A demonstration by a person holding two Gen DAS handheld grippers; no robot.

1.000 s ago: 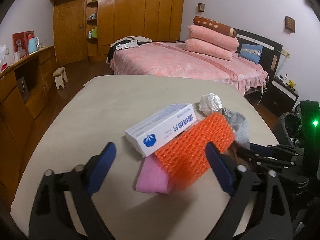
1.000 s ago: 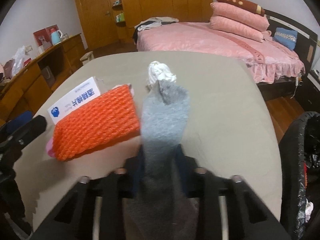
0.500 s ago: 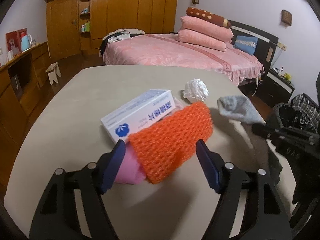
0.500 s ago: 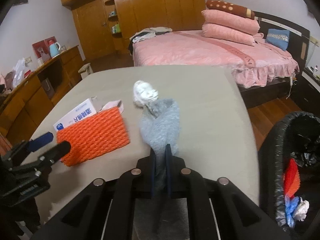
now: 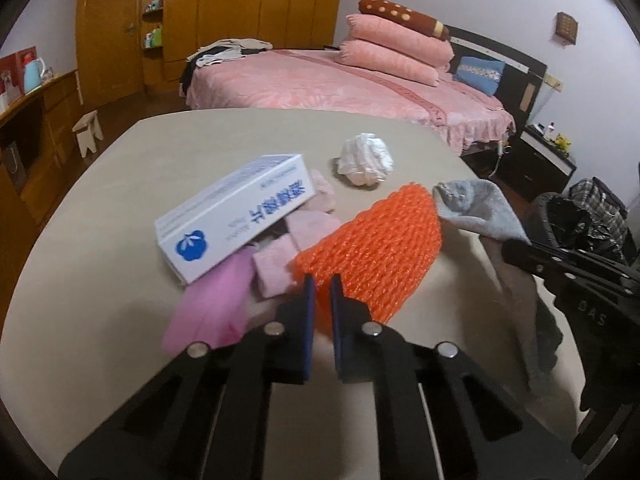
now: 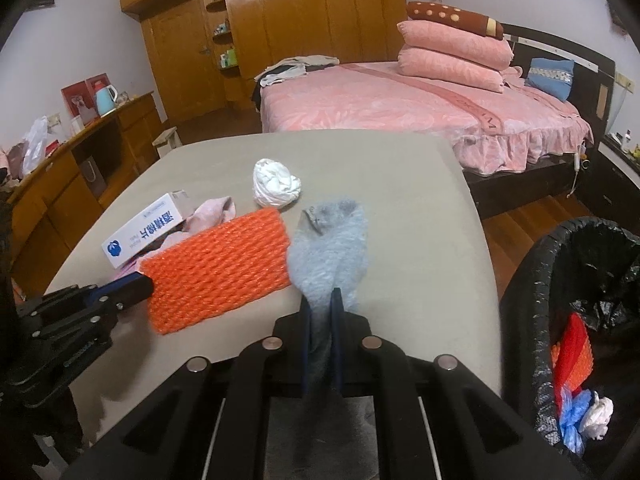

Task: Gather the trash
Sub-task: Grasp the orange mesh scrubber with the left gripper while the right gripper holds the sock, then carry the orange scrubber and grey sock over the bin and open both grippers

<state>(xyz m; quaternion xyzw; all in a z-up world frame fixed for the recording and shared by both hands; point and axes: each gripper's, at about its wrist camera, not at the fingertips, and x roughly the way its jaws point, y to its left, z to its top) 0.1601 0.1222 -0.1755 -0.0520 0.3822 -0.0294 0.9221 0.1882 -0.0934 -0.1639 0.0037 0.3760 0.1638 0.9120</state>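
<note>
Bedroom tabletop holds the litter: left gripper pinches the orange foam net at its near edge, right gripper clamps a limp grey sock; both look light and squashy.

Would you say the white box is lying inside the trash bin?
No, the white box lies on the table, apart from the bin.
</note>
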